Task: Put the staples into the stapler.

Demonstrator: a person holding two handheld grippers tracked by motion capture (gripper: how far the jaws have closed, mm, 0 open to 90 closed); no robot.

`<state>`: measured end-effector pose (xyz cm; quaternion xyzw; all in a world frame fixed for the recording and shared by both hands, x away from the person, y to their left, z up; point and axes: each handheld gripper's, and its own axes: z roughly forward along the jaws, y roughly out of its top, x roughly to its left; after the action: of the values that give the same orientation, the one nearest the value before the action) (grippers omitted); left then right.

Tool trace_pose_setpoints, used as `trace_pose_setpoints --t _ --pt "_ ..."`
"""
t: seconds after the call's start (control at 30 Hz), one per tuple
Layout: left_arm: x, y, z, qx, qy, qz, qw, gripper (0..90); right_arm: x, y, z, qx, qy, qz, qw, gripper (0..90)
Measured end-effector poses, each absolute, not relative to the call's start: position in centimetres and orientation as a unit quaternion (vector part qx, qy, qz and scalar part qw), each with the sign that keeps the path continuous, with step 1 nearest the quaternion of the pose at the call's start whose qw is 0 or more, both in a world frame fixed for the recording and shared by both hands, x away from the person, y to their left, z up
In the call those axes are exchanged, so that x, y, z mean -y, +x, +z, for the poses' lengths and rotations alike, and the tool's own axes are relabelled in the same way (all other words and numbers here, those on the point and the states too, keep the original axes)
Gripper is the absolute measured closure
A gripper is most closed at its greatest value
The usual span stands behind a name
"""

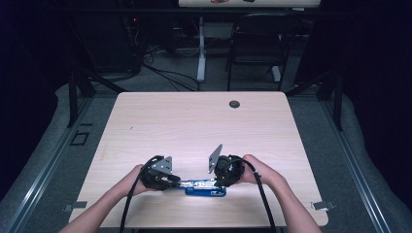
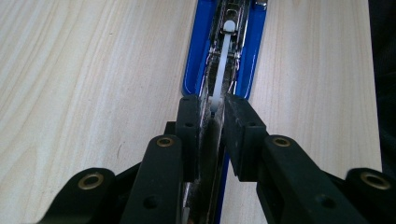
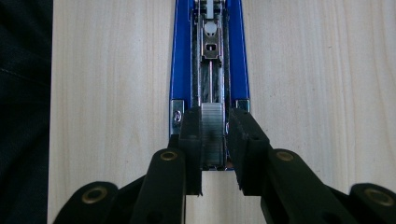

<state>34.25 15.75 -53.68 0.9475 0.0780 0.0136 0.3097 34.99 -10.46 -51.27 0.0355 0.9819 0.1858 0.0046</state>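
- So, biggest thing first: a pale rectangular wooden table with a small dark round grommet near its far edge. The top is mostly bare.
- Past the table there's a black folding chair and a white desk leg on a grey floor with loose cables. All of it is pretty dim.
- A person's two forearms come in from the near edge, each hand wrapped round a black two-jaw gripper.
- Left gripper sits near the front edge, left of centre, its grey three-cornered plate on top. In the left gripper view its jaws are nearly closed, pinching the metal rail at one end of the stapler.
- Right gripper is just across from it, plate tilted up. In the right gripper view its jaws are a narrow gap apart with a block of silver staples between them. Whether both pads actually press it, I can't say for sure.
- Between the two grippers lies a blue stapler, opened flat on the table near the front edge, long axis running left-right, metal channel facing up.
- Inside that channel there's a white plastic pusher strip along the middle.
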Motion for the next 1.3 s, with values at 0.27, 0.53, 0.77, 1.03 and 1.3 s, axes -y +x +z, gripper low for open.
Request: trace_pose_setpoints --t 0.27,0.53,0.77,1.03,1.3 --pt "-15.8 34.3 -53.6 -0.076 0.949 0.012 0.306 76.2 11.2 35.2 -50.6 -0.973 0.09 0.213 0.006 69.1" --pt "-15.7 34.1 -53.6 -0.081 0.947 0.019 0.31 75.9 11.7 34.3 -50.2 -0.963 0.132 0.233 0.026 67.0" --pt "-15.7 34.1 -53.6 -0.079 0.948 0.017 0.307 75.7 11.3 33.3 -50.4 -0.957 0.169 0.228 0.056 71.1" --pt "-15.7 34.0 -53.6 -0.079 0.947 0.026 0.309 75.4 12.7 32.6 -49.8 -0.923 0.257 0.273 0.09 84.3" --pt "-15.7 34.0 -53.6 -0.075 0.948 0.025 0.308 74.7 13.4 32.1 -50.1 -0.911 0.282 0.285 0.096 87.5"
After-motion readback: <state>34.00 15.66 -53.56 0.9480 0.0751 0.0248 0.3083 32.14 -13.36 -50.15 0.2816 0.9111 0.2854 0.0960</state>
